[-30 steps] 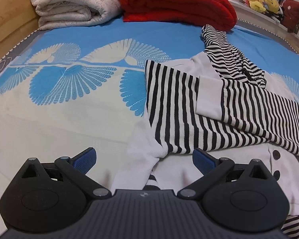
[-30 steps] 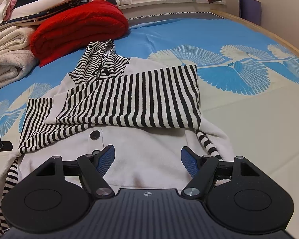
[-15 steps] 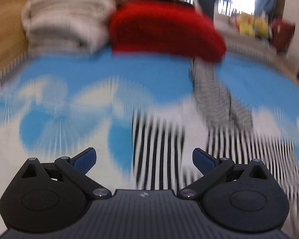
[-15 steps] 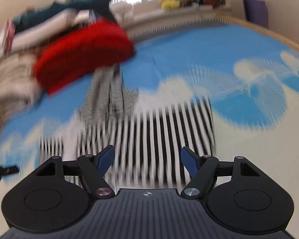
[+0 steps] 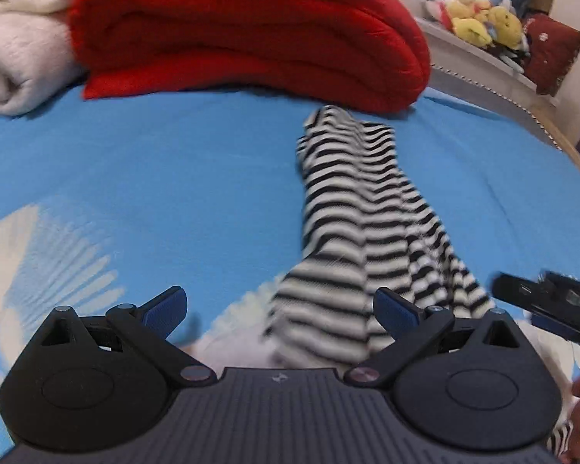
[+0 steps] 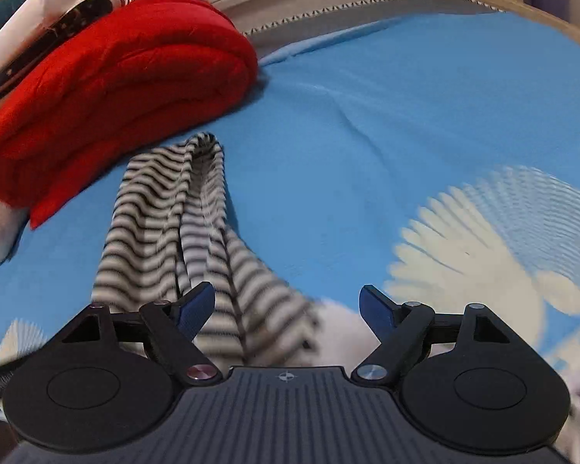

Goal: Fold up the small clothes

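Both grippers advanced up bed (image 5: 174, 162) toward striped hood (image 5: 352, 178) near red blanket (image 5: 251, 27). Left gripper (image 5: 280, 309), right gripper (image 6: 288, 307) spread, empty; hood fold likely next.

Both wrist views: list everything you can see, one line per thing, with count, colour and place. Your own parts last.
striped garment: one, black and white, on the bed ahead of both grippers
bedspread: one, blue with cream fan prints, under everything
red blanket: one, folded, at the far end
cream blanket: one, folded, left of the red one
plush toys: several, mostly yellow, on the far ledge
left gripper: one, black with blue pads, open
right gripper: one, black with blue pads, open
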A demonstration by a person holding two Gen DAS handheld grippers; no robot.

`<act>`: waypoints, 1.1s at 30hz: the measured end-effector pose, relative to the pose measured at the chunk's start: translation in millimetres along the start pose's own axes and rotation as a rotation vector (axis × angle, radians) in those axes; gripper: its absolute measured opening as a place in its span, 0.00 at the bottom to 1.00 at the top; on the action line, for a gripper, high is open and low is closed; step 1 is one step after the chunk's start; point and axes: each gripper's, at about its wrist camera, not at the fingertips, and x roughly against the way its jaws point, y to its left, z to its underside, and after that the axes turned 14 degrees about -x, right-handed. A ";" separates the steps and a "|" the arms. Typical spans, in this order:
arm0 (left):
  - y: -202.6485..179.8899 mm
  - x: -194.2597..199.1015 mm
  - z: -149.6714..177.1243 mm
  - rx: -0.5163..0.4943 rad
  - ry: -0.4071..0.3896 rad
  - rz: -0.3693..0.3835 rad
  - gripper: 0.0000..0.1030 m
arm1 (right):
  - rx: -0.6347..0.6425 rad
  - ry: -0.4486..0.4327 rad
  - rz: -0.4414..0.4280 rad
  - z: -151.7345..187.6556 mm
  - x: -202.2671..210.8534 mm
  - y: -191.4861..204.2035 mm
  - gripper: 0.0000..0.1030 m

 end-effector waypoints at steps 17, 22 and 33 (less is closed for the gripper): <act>-4.3 163.3 117.5 -0.467 -0.253 0.354 0.30 | 0.304 -0.222 -0.232 94.9 154.4 -8.9 0.12; 13.3 203.9 199.6 -0.517 -0.203 0.309 0.86 | 0.290 0.023 -0.165 142.0 214.1 -84.3 0.68; -17.4 94.3 67.3 -0.224 -0.114 0.378 0.98 | -0.126 0.113 -0.156 10.7 82.6 -45.9 0.80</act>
